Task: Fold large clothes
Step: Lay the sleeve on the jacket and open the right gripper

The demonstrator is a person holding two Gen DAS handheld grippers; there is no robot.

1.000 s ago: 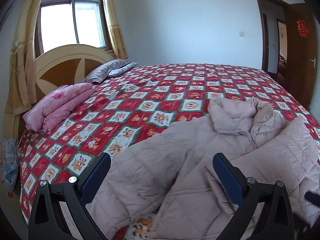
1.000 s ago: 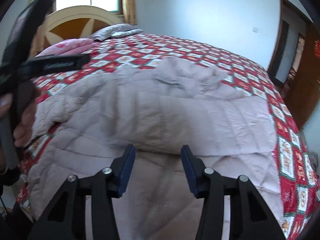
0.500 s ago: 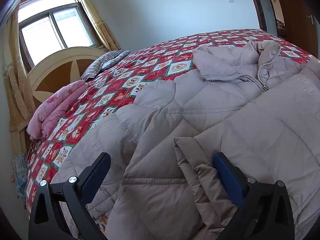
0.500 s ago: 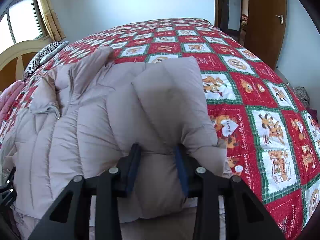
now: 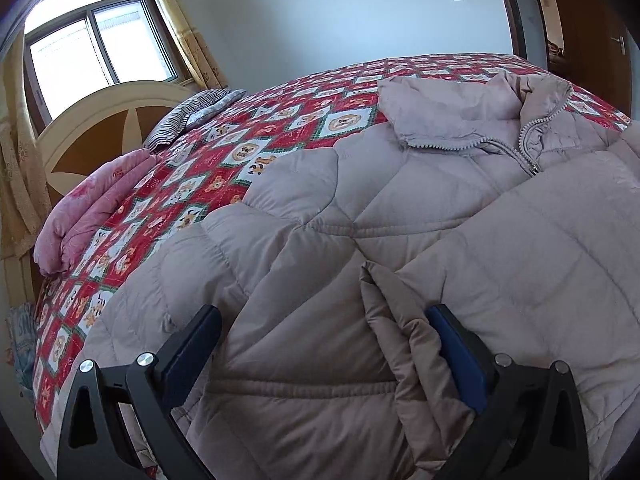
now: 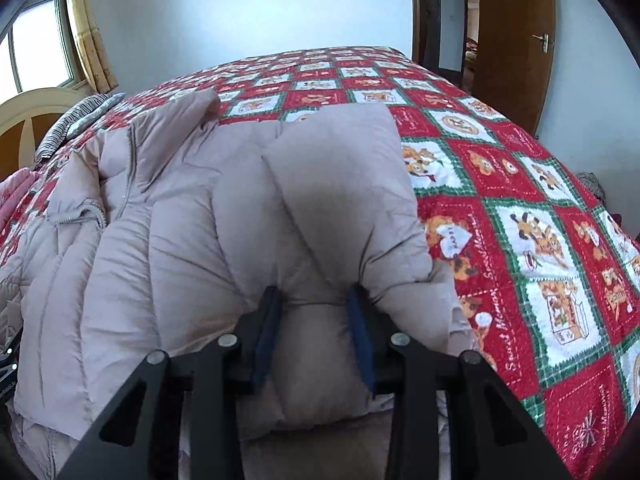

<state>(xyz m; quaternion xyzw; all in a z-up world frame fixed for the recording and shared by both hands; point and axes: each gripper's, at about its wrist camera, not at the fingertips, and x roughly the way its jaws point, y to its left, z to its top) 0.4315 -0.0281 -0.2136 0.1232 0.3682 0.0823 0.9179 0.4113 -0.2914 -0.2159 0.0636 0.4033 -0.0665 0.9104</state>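
A large beige quilted down jacket [image 5: 400, 208] lies on the bed, collar and zipper toward the far side. It also shows in the right wrist view [image 6: 192, 232]. My left gripper [image 5: 324, 340] is wide open, low over the jacket, with a folded cuff [image 5: 400, 332] lying against its right finger. My right gripper [image 6: 316, 312] is shut on a thick fold of the jacket's right part [image 6: 336, 184], which bunches up between the blue pads.
The bed has a red, green and white cartoon-patterned cover [image 6: 520, 208]. A folded pink blanket [image 5: 88, 208] and a striped pillow [image 5: 188, 116] lie by the headboard [image 5: 100, 120]. A wooden door [image 6: 516, 40] stands at the far right.
My right gripper closed on the jacket's fold and carried it over the jacket body. My left gripper dropped lower and closer over the jacket, still open.
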